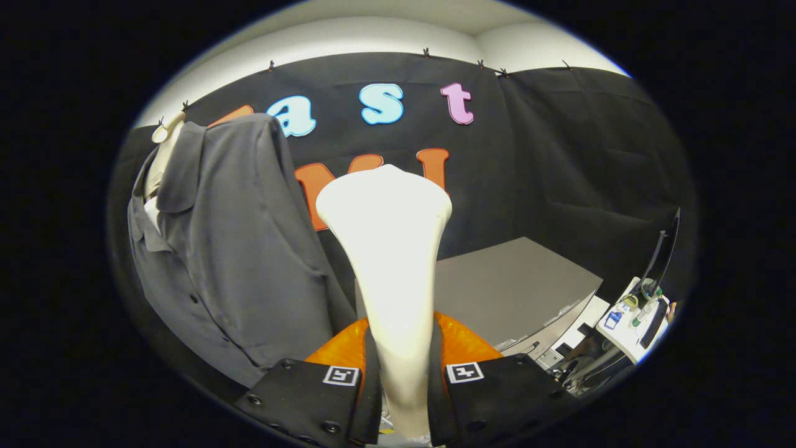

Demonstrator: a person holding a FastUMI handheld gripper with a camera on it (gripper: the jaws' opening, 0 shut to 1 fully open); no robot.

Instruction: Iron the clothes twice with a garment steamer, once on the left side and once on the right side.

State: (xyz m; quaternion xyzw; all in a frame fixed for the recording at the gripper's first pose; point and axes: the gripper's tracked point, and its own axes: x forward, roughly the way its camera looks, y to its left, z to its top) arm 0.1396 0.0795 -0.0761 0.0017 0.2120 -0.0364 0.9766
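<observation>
Seen from the gripper view: hand-held gripper (403,386) closed on the slim white handle of the garment steamer (388,249), both black fingers (311,398) pressing its neck from either side, orange padding just behind them. Held upright, so the steamer's broad flared head rises beyond the fingertips and faces forward, presumably to present the steam face squarely to fabric. Off to the left of the steamer head, near but apart from it, a dark grey shirt (230,249) hung on a pale mannequin form (163,149), collar at top, buttoned front running down, cloth falling loose and vertical; likely dressed on the form so both front panels hang flat for a downward pass. No contact between steamer head and shirt at this moment. Beyond the steamer and to the right, a grey counter (516,280) with a bare flat top, and further right, lower down, a white stand carrying small bottles and clutter (631,314), too small to identify. Judged from this layout: steamer secured and raised, neither side of the shirt under the head yet. Next move probably calls for swinging the head leftward onto one panel. Risk worth noting: a narrow, smooth handle may twist in a two-finger grip when pressed against cloth.
</observation>
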